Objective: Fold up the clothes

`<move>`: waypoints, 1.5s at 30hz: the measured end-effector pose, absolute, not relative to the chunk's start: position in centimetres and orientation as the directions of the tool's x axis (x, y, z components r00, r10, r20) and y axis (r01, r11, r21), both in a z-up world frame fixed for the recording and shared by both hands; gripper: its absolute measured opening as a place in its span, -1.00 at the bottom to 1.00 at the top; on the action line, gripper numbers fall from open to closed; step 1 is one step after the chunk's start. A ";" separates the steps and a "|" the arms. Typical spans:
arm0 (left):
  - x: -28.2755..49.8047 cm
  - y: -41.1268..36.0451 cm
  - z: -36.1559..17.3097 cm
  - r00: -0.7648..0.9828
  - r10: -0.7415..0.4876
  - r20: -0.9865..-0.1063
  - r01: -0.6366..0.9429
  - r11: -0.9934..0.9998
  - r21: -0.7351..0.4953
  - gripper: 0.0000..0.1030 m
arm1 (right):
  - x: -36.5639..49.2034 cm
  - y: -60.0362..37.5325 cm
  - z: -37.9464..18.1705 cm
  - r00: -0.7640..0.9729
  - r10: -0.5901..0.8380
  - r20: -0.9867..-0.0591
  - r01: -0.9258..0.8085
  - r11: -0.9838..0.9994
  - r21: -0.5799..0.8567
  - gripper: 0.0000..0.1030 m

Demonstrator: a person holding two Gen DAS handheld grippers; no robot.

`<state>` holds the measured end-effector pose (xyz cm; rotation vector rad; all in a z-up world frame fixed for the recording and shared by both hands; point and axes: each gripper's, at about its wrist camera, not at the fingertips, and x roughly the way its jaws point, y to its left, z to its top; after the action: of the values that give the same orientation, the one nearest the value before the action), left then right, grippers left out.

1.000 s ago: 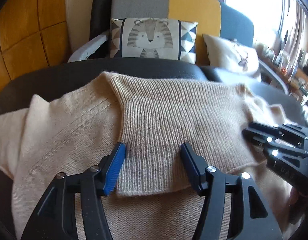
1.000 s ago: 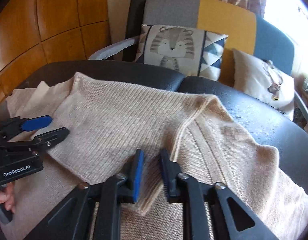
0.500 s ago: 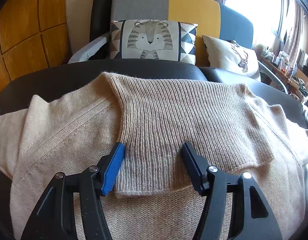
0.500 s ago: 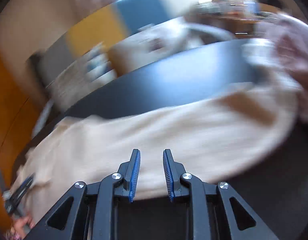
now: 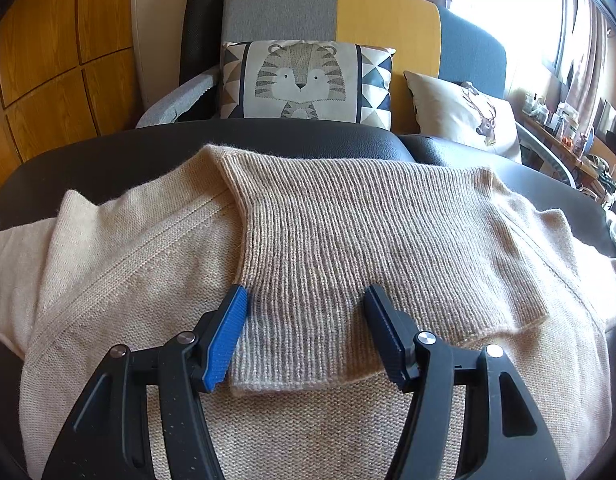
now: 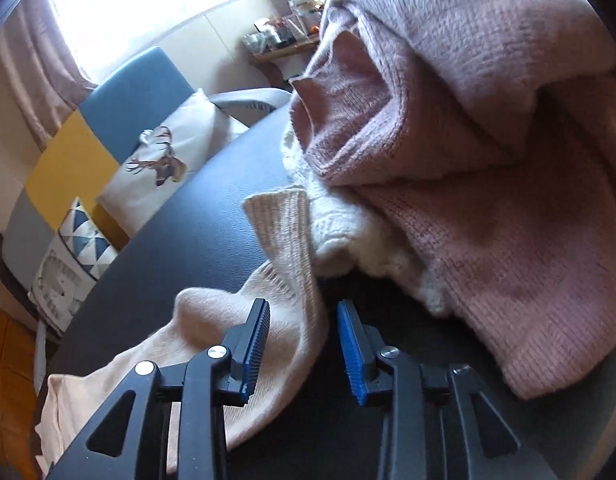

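A beige knit sweater (image 5: 147, 280) lies spread on a black leather surface (image 5: 107, 160). Its ribbed collar (image 5: 348, 232) is folded down over the chest. My left gripper (image 5: 305, 296) stands open just above the collar's lower part, one finger at each side of it. In the right wrist view, the sweater's sleeve (image 6: 211, 320) runs out to a ribbed cuff (image 6: 283, 224). My right gripper (image 6: 303, 308) is low over that sleeve near the cuff, and its jaws are opening. The sleeve's edge lies between them, but the pads do not press on it.
A heap of a pink sweater (image 6: 488, 160) over a white knit (image 6: 348, 240) sits right of the cuff and touches it. Behind the leather surface is a patchwork sofa with a tiger cushion (image 5: 303, 80) and a deer cushion (image 5: 460, 120). Wooden panels are on the left.
My right gripper swung away from the collar, out to the sleeve's end by the pink heap, rolling as it went, and its jaws widened. It is gone from the left wrist view. The left gripper kept still.
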<state>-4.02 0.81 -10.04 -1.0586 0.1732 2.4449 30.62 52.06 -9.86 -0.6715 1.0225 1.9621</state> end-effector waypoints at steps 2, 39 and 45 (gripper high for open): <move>-4.0 0.8 -10.1 -0.593 0.370 -0.715 -0.465 -0.883 -0.071 0.24 | 30.3 53.1 -10.9 -0.528 0.373 -0.763 -0.846 -0.310 0.434 -0.30; -4.6 -0.6 -11.1 -0.556 0.472 -0.684 -0.476 -0.856 -0.203 0.30 | -2.0 15.9 -3.3 -0.803 -0.211 -0.558 -0.220 -0.765 0.606 -0.92; -4.5 -0.6 -11.1 -0.553 0.480 -0.681 -0.481 -0.851 -0.209 0.34 | -4.2 13.5 -6.6 -0.699 -0.346 -0.626 -0.154 -0.781 0.605 -0.75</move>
<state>-4.49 -0.58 -11.14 -1.0396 0.0017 2.3716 -4.19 13.50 -6.58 -1.2502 1.0615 2.8088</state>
